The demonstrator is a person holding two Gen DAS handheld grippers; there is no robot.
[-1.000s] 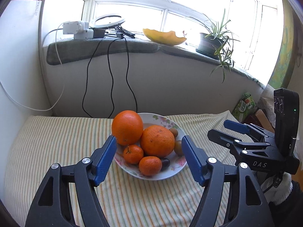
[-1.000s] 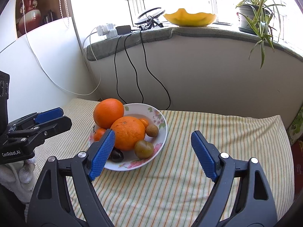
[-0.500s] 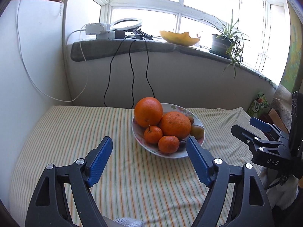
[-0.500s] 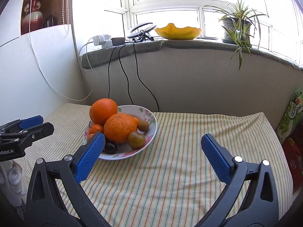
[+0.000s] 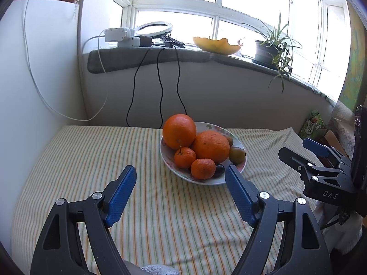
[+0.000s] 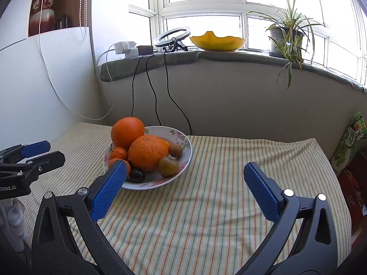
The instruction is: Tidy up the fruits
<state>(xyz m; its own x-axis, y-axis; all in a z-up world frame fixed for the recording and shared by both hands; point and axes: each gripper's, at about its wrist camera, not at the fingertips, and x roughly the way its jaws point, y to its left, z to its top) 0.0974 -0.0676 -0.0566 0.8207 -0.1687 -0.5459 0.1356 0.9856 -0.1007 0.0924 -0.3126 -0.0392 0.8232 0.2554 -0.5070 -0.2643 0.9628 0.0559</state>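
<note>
While both claws — left claw (image 5: 180,193), right claw (image 6: 184,186) — are held spread and empty above the striped counter (image 5: 91,151), oranges (image 5: 179,131), tangerines (image 5: 203,168) and small dark fruits are seen piled in the floral bowl (image 5: 238,141).

Behind the left hand-held gripper (image 6: 34,154), the frame edge cuts off its body. A dark small fruit (image 5: 219,169) sits half hidden under the oranges (image 5: 209,146), its kind unclear.
</note>
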